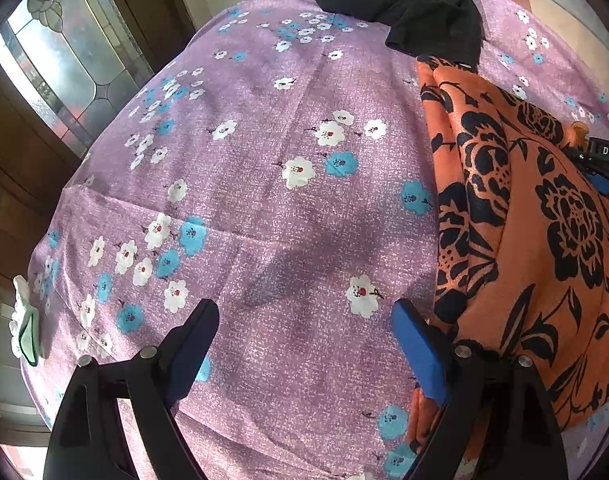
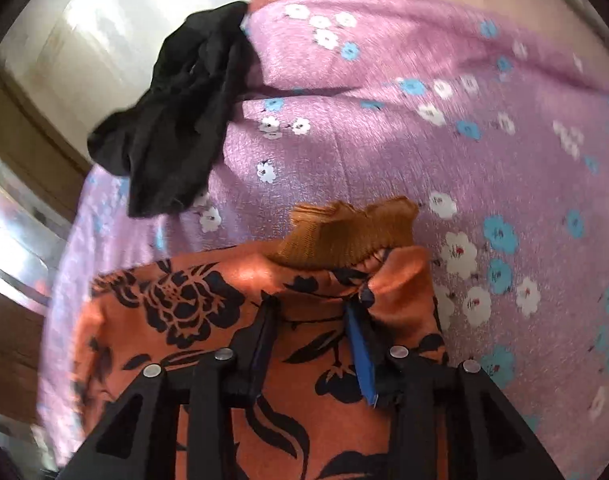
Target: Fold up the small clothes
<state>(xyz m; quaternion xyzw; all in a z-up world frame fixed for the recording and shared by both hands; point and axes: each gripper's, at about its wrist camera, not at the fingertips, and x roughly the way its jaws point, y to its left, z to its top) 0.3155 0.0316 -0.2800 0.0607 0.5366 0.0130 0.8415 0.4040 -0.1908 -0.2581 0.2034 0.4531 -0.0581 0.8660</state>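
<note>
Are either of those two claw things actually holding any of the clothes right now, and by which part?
No. The left gripper hangs open over the purple sheet; the right gripper's fingers stand apart over the orange garment.

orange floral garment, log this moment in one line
orange floral garment: on purple sheet | right gripper: open over it | left gripper: open, empty | black garment: untouched

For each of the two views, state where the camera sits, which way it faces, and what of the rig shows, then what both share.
Left wrist: on the left gripper, angled down at the purple floral sheet; its open fingers show.
Right wrist: on the right gripper, angled down over the orange floral garment; its fingers show, parted.
Shared: sheet, orange garment, black garment.
</note>
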